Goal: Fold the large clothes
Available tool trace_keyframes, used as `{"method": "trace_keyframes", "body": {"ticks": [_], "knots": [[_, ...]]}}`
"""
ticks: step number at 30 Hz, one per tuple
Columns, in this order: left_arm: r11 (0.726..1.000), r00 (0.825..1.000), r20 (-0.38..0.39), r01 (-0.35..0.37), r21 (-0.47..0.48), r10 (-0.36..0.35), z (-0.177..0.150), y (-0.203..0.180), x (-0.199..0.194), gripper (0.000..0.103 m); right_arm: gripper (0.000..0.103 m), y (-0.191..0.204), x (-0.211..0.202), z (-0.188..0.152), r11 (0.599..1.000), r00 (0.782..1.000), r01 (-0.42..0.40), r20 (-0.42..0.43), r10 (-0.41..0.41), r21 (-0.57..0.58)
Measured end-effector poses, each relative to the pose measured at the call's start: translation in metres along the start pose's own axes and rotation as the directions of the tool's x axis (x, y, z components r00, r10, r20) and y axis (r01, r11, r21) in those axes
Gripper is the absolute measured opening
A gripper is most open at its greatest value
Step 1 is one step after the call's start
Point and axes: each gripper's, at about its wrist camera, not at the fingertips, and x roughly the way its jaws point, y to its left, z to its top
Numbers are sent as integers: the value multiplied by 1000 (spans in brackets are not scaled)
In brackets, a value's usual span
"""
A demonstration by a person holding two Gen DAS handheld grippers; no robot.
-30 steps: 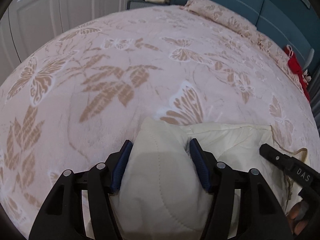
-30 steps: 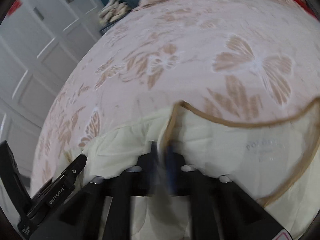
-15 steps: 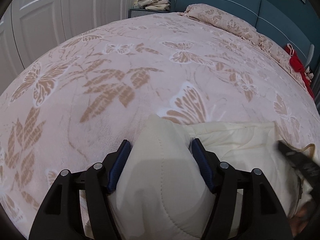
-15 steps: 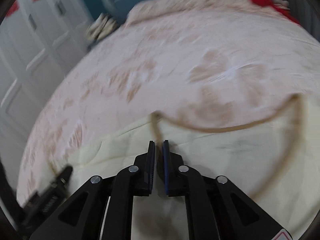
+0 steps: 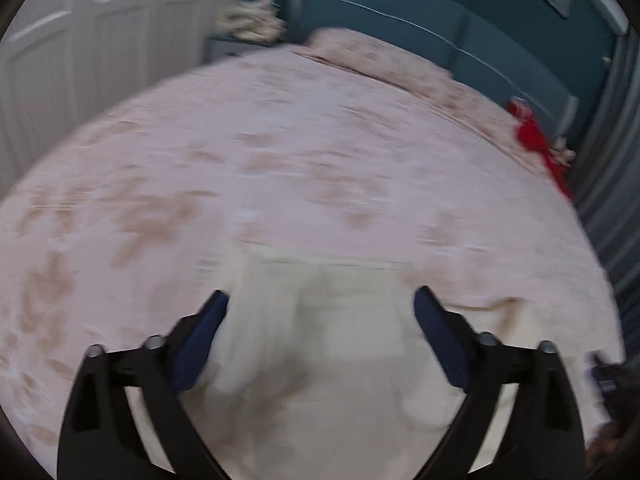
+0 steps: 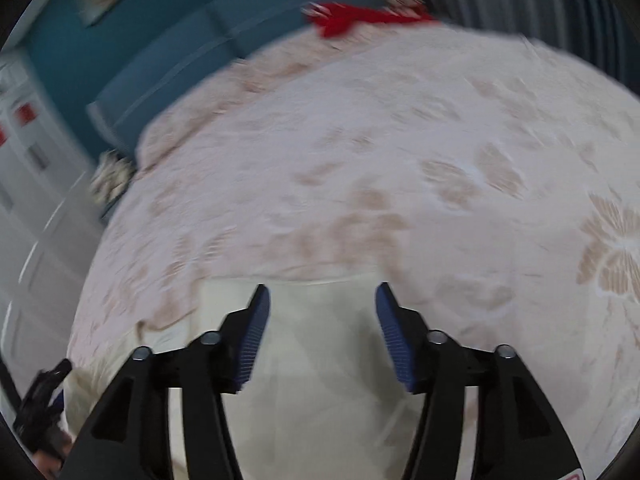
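With both the left gripper (image 5: pixel 320 304) and right gripper (image 6: pixel 322 296) just spread wide and empty, the cream garment (image 5: pixel 340 320) lay at six o'clock on the bed (image 5: pixel 280 168), looking soft, light, limp, best pinched at corners.

Left gripper (image 5: pixel 320 312): jaws spread wide, having just opened, pads pressing nothing. Right gripper (image 6: pixel 322 300): jaws parted, likewise just opened, gripping nothing. Both point downward at an angle.
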Motion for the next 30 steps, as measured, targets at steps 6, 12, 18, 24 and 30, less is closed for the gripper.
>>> {"method": "trace_keyframes", "body": {"ticks": [6,12,18,24,30], "knots": [[986,995,-25,97,136,-95,-7,-124,15,79,47,-29,51,9,997,985,-43,-166,53,67],[964,972,-232,95,247,-36,-41,-199,84,69,13,-21,28,-4,996,989,-92,-115,93,14],[972,952,-301,11,237,62,-62,-196,136,29,8,-13,12,-9,992,999,-32,-27,29,-125],[957,978,-194,-23,289,82,-73,-201,141,29,10,-31,43,-24,992,998,40,-48,-46,-119],[954,985,-150,-32,299,80,-73,-200,143,29,11,-33,53,-24,990,998,52,-33,-57,-128]]}}
